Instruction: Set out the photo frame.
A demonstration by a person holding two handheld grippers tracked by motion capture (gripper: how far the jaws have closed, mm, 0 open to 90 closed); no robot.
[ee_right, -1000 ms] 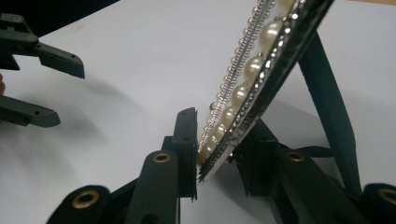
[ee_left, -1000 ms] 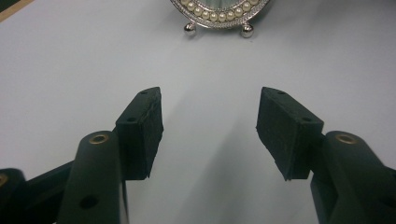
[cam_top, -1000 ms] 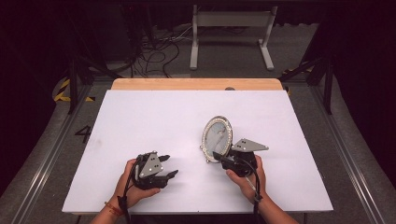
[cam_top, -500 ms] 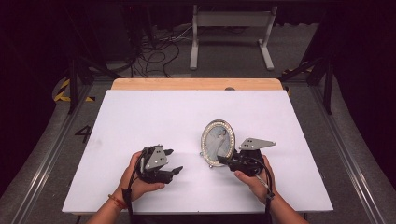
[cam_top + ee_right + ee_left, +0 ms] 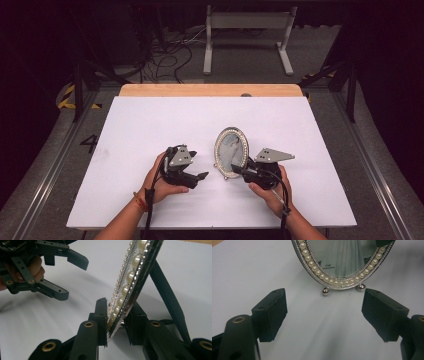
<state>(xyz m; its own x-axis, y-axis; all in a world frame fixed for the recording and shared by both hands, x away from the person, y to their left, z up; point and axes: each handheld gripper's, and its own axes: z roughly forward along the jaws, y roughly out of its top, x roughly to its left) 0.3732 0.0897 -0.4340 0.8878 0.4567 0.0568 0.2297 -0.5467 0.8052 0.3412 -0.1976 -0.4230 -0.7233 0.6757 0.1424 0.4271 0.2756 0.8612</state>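
Note:
An oval picture frame [image 5: 231, 152] with a pearl rim stands upright on the white table [image 5: 150, 125], right of centre. In the right gripper view, my right gripper [image 5: 116, 315] is shut on the frame's [image 5: 130, 277] lower edge, one jaw on the front and one behind, beside the black easel leg [image 5: 167, 297]. That gripper [image 5: 239, 171] grips the frame's lower right. My left gripper [image 5: 197, 165] is open just left of the frame. In its own view the gripper [image 5: 323, 305] faces the frame's [image 5: 342, 262] two ball feet, apart from them.
A wooden strip [image 5: 210, 90] runs along the table's far edge. Beyond it lie cables [image 5: 165, 55] and a metal stand [image 5: 247, 30] on the floor. Bare white table stretches to the left and at the back.
My left gripper has moved right and slightly forward, closer to the frame. The right gripper has shifted a little to the right while still holding the frame.

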